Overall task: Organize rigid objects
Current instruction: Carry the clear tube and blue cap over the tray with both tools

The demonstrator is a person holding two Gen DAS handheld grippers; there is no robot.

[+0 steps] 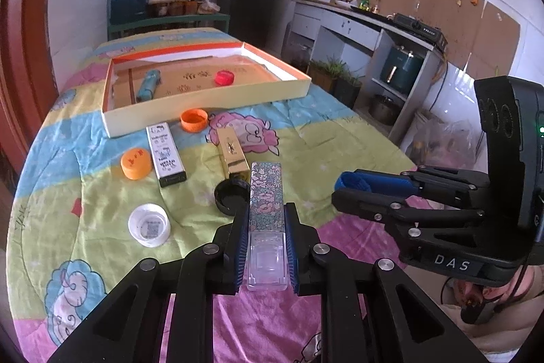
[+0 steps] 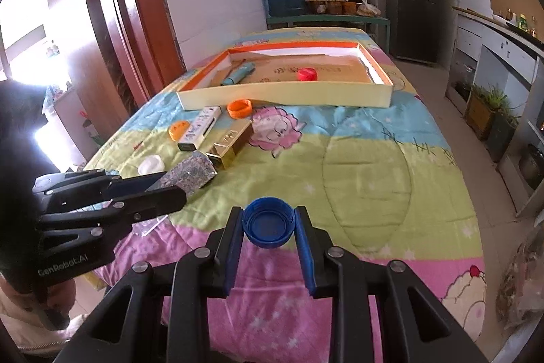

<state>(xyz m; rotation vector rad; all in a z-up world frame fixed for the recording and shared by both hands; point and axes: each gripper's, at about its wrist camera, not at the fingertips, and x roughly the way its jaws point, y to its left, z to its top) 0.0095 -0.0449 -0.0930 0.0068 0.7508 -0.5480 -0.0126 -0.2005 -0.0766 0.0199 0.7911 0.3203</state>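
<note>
1. Left gripper (image 1: 266,227) clamped on floral box (image 1: 266,196), 6 o'clock from tray (image 1: 207,106).
2. Right gripper (image 2: 268,220) pinching blue cap (image 2: 268,221), above quilt (image 2: 374,165), tray (image 2: 285,94) at 12 o'clock.

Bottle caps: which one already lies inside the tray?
The red cap, alone on the brown floor of the tray. The orange, white and black ones lie on the cloth; the blue one sits in the right jaws.

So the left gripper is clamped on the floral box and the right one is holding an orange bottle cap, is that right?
Not quite. The cap in the right gripper is blue, not orange: the right wrist view shows the blue cap between its jaws. The orange caps lie on the quilt near the tray. The left gripper is indeed clamped on the floral box.
</note>
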